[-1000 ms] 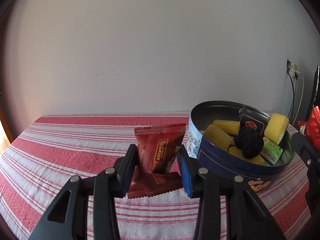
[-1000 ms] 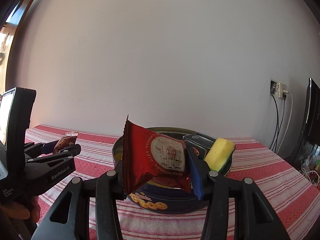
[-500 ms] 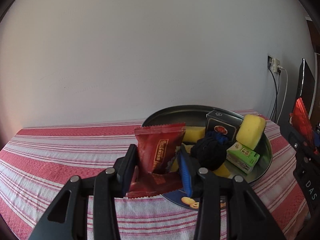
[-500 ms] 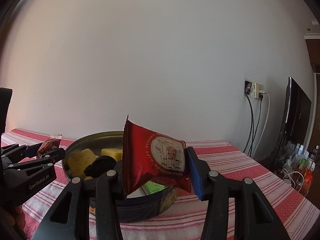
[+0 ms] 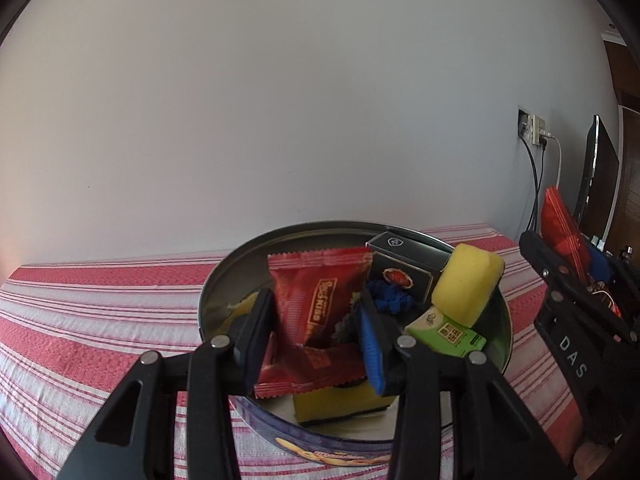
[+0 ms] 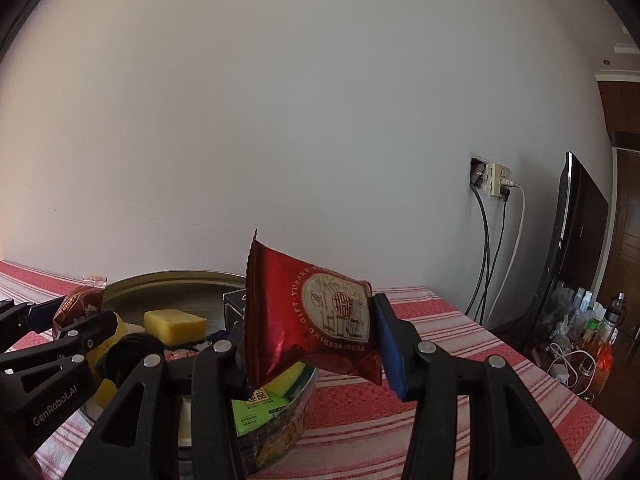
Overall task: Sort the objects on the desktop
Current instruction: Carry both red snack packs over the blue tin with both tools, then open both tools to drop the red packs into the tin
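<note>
Indoors, red-striped tablecloth (image 5: 100, 312), white wall (image 6: 280, 120); each claw pinching a red packet.

Red snack packet (image 5: 316, 304) between black left tool (image 5: 316, 344) fingers; yellow sponge (image 5: 466, 284), green carton (image 5: 444, 332) right of it; counter (image 5: 92, 320) red-white striped.

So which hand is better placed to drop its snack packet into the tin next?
Left, probably. The left tongs hold their red packet over the open tin, while the right tongs' packet appears nearer the tin's rim.

Soft daylight, perhaps leftward; fisheye-warped edges
</note>
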Available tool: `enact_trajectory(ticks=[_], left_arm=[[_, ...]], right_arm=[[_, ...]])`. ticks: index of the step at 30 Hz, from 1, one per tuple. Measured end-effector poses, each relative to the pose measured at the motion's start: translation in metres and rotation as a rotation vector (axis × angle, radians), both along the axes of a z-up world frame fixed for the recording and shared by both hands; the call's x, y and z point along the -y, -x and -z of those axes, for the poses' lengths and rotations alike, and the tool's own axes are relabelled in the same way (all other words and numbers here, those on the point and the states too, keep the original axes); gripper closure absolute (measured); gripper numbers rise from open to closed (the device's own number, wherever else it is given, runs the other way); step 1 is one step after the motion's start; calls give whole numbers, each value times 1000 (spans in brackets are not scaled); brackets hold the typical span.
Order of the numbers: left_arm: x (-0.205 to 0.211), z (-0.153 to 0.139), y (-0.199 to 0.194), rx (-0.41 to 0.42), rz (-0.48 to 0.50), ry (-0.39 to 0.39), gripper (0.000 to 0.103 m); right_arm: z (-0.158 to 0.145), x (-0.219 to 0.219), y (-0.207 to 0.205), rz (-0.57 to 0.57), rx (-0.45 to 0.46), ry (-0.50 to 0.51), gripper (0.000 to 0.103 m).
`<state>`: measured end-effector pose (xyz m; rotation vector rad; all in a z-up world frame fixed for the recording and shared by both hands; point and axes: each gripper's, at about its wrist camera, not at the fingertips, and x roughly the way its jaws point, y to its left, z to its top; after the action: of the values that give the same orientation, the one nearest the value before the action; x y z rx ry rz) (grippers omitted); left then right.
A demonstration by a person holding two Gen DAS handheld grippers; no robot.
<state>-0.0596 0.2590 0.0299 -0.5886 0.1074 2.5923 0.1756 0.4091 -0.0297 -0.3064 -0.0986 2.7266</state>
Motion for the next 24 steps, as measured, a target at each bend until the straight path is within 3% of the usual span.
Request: enact_trajectory(ticks=[13,24], left_arm=[[-17,-2,9,24,-13,11,63],[-7,-4,21,72,-57,18,63]], right_arm=[[-7,-8,12,-31,-20,9,52],[-13,2,30,-77,-1,-7,52]])
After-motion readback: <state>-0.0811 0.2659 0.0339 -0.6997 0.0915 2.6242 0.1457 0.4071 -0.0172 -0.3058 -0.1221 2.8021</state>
